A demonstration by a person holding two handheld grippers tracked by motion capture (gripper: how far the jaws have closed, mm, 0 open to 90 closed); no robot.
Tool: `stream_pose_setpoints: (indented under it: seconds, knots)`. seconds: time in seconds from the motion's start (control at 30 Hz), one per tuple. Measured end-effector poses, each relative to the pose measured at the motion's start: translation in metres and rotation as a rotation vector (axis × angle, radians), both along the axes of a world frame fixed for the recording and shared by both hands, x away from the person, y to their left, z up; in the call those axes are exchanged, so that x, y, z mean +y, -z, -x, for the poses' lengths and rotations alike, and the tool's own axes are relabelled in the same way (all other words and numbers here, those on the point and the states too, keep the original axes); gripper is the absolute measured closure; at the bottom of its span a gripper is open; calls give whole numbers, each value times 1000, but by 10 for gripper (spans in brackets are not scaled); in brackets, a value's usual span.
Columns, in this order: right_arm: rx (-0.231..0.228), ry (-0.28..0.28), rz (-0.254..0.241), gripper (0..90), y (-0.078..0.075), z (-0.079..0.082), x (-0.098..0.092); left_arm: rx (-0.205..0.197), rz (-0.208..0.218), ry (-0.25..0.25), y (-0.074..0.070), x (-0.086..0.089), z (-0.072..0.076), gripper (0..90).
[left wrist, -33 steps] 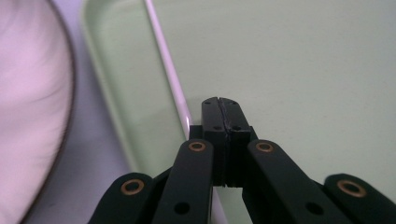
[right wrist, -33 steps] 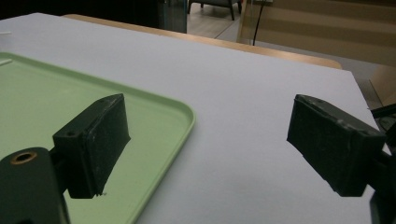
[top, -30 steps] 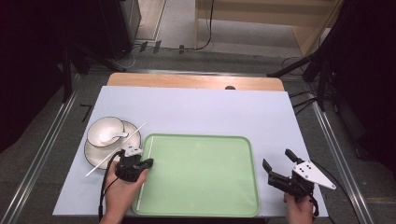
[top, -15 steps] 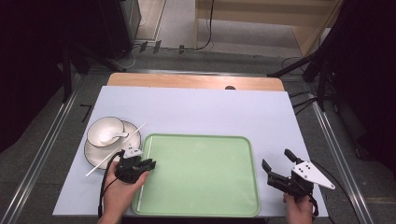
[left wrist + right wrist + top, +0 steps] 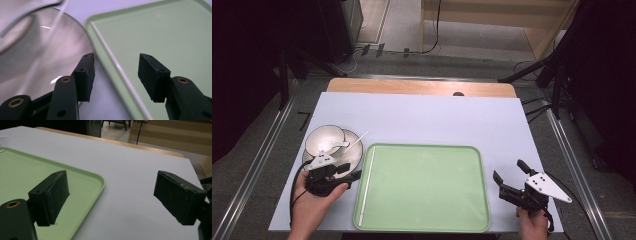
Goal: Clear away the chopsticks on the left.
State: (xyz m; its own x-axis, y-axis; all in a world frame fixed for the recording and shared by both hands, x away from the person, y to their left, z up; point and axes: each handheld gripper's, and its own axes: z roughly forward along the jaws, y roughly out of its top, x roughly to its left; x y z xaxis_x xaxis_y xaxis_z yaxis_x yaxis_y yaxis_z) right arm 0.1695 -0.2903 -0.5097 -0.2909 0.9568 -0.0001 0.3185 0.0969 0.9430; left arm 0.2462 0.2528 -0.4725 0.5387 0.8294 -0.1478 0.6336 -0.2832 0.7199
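Chopstick [image 5: 366, 189] was laid along the green tray's [image 5: 427, 220] left edge; left gripper [image 5: 348, 175] and right gripper [image 5: 511, 179] were held open, empty.

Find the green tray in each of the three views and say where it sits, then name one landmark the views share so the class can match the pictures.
High view: the green tray lies low and centre on the white table, between the two claws.
Left gripper view: it covers the upper right, its rim running between the open jaws.
Right gripper view: it lies at the left, its corner behind the left jaw.
Shared landmark: the tray's raised rim against the white table.
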Motion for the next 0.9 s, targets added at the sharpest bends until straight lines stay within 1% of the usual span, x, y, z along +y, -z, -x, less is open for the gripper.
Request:
stream_pose_setpoints:
  seconds: [0.03, 0.07, 0.1, 0.13, 0.17, 0.2, 0.23, 0.27, 0.3, 0.33, 0.37, 0.47, 0.5, 0.53, 0.57, 0.6, 0.67, 0.7, 0.77, 0.83, 0.9]
  knots:
    - [0, 1, -1, 129, 0, 0, 0, 0, 0, 0, 0, 0, 0, 492]
    - [0, 1, -2, 129, 0, 0, 0, -5, -13, -21, -4, 12, 1, 497]
    - [0, 1, -2, 129, 0, 0, 0, -5, -13, -21, -4, 12, 1, 497]
    - [1, 0, -2, 129, 0, 0, 0, -7, -32, -39, -7, 23, 1, 499]
    - [1, 1, -1, 129, 0, 0, 0, -7, -32, -39, -7, 23, 1, 502]
    - [1, 1, -1, 129, 0, 0, 0, -7, -53, -60, -9, 31, 2, 506]
    - [1, 1, -1, 129, 0, 0, 0, -7, -53, -60, -9, 31, 2, 513]
    - [3, 1, -1, 129, 0, -1, 0, -13, -77, -82, -9, 39, 2, 521]
    - [3, 1, -1, 129, 0, -1, 0, -16, -82, -95, -9, 43, 2, 528]
    - [3, 0, -1, 129, 0, 0, 0, -16, -82, -95, -9, 43, 2, 542]
    - [2, -1, 0, 129, 0, 0, 0, -9, -87, -86, -7, 47, 0, 567]
    - [1, -2, 0, 129, 0, 0, 0, 6, -120, -87, -2, 50, -4, 603]
    - [1, -2, 0, 129, 0, 0, 0, 14, -126, -85, 0, 50, -6, 618]
    - [2, 0, -1, 129, 0, 0, 0, 14, -126, -85, 0, 50, -6, 624]
    - [1, 0, -2, 129, 0, 0, 0, 26, -154, -85, 4, 51, -9, 626]
    - [2, -1, -1, 129, 0, 0, 0, 28, -169, -88, 5, 50, -11, 628]
    - [1, -1, -1, 129, 0, 0, 0, 31, -172, -88, 7, 50, -13, 628]
    - [2, -1, -1, 129, 0, 0, 0, 41, -176, -84, 9, 49, -16, 632]
    - [2, -2, -1, 129, 0, 0, 0, 40, -182, -79, 10, 48, -17, 635]
    - [1, -2, 1, 129, 0, 0, 0, 33, -202, -82, 12, 46, -20, 636]
    - [4, -1, 0, 129, 1, 0, 0, 41, -207, -79, 13, 44, -24, 653]
